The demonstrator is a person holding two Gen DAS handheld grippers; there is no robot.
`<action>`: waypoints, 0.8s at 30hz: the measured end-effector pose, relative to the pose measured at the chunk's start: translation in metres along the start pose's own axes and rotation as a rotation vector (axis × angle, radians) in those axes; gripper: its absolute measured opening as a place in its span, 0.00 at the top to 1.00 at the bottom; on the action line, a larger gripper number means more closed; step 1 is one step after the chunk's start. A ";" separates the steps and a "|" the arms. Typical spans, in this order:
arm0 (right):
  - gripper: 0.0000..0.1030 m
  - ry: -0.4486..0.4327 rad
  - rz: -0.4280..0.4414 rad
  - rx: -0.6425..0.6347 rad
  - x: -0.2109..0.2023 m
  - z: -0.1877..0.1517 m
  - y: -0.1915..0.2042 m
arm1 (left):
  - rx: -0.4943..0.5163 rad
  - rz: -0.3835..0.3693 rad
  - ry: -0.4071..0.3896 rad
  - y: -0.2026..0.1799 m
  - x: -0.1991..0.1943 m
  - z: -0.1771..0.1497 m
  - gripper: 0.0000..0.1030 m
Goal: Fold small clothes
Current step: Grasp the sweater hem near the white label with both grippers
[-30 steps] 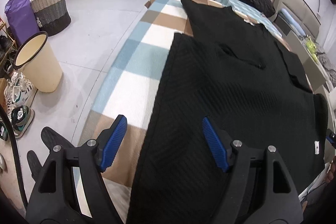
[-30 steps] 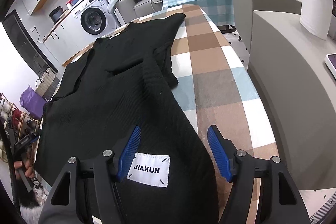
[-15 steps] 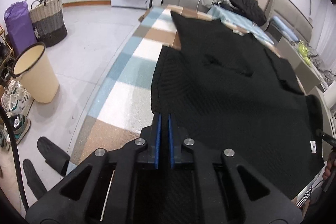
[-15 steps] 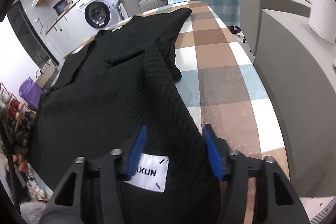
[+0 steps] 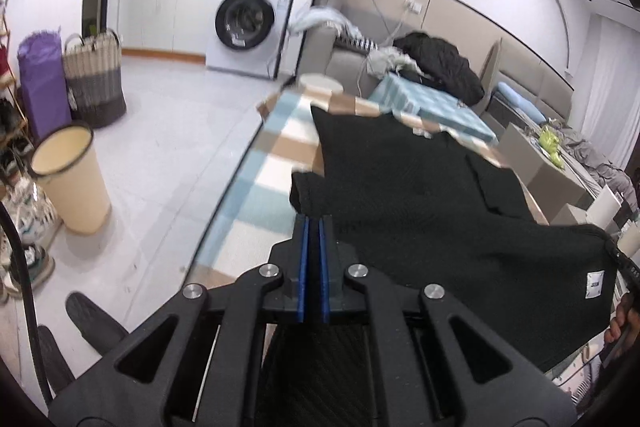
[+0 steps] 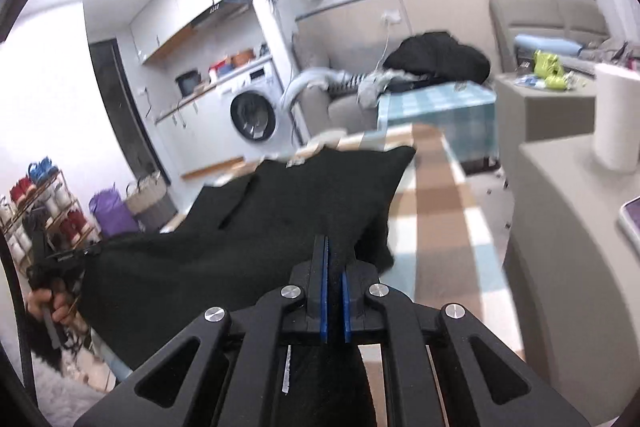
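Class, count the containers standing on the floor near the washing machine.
3: a purple bag, a woven basket beside it, and a cream bin nearer the camera. Others may be hidden.

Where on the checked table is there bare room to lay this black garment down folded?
Bare checked table runs along the black garment's right edge, toward the grey counter, and in a narrower strip on its floor side. The middle is covered by the garment itself.

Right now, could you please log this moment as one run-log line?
left gripper: shut on black garment | right gripper: shut on same hem | hem raised off checked table
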State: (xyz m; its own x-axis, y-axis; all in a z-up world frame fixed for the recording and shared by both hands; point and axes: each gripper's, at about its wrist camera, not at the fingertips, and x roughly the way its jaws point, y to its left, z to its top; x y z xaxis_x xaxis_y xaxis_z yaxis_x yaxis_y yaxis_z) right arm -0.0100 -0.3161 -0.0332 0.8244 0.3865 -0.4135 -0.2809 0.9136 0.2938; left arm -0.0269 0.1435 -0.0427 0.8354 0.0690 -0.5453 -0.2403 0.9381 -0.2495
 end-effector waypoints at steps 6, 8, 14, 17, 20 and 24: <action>0.95 -0.013 0.020 0.097 0.005 0.013 -0.011 | -0.041 -0.034 -0.044 0.009 -0.010 0.022 0.97; 0.95 -0.008 0.002 0.127 0.009 0.017 -0.016 | -0.049 -0.033 -0.040 0.010 -0.003 0.028 0.97; 0.95 0.084 -0.094 0.198 0.057 0.041 -0.027 | -0.079 -0.056 -0.011 0.010 0.052 0.052 0.97; 0.95 0.134 -0.137 0.253 0.094 0.052 -0.038 | -0.070 -0.041 0.011 0.007 0.087 0.064 0.97; 0.95 0.166 -0.170 0.290 0.132 0.062 -0.048 | -0.068 -0.018 0.043 0.003 0.125 0.075 0.97; 0.91 0.202 -0.217 0.356 0.173 0.064 -0.065 | -0.056 0.017 0.106 -0.003 0.170 0.075 0.97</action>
State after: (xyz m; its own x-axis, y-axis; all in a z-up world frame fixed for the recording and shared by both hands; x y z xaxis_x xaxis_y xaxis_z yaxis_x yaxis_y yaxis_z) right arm 0.1823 -0.3167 -0.0683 0.7234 0.2399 -0.6473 0.1028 0.8898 0.4447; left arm 0.1526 0.1781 -0.0749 0.7748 0.0459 -0.6305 -0.2837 0.9165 -0.2819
